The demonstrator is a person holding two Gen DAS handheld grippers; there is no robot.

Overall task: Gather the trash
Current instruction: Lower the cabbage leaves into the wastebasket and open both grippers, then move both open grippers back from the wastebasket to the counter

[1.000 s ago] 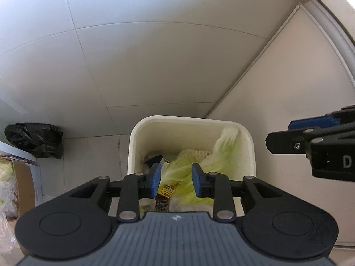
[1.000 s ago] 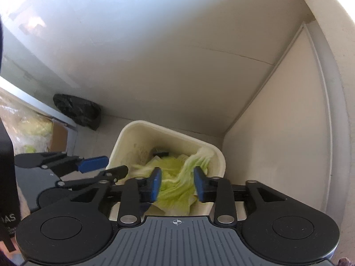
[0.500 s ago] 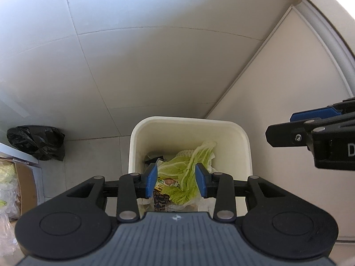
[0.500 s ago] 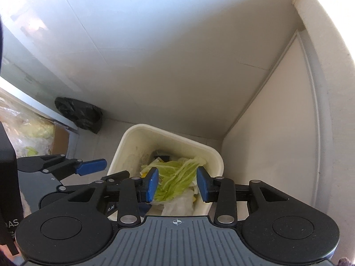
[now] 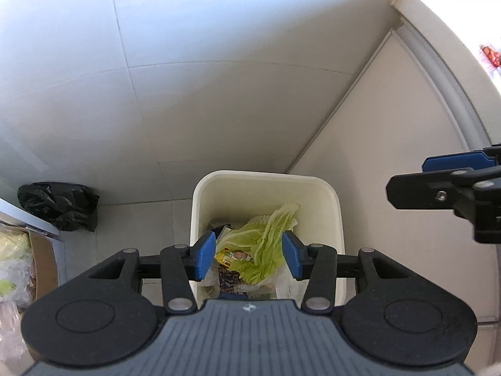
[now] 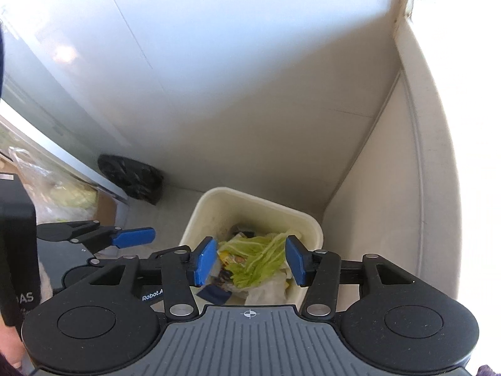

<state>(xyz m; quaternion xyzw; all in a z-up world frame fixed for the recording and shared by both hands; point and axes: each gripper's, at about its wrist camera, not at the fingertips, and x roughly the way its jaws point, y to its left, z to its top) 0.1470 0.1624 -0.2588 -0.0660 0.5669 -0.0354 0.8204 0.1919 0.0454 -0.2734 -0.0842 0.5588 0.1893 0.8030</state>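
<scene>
A cream rectangular trash bin (image 5: pixel 266 177) stands on the tiled floor in a corner; it also shows in the right wrist view (image 6: pixel 256 199). Inside lie green cabbage leaves (image 5: pixel 266 235) (image 6: pixel 260 257), a yellow wrapper (image 5: pixel 230 255) and white paper or plastic. My left gripper (image 5: pixel 249 258) is open and empty, held above the bin. My right gripper (image 6: pixel 249 261) is open and empty above the bin too; it also shows at the right edge of the left wrist view (image 5: pixel 451 175). The left gripper shows at the left of the right wrist view (image 6: pixel 125 236).
A black plastic bag (image 5: pixel 59 205) (image 6: pixel 131 178) lies on the floor by the wall, left of the bin. A cardboard box with bagged greens (image 5: pixel 18 250) sits at the far left. A beige panel (image 5: pixel 391 172) rises to the right of the bin.
Both grippers have opened wider and risen away from the bin. The cabbage leaves that hung between the jaws one second ago have dropped and now lie in the bin.
</scene>
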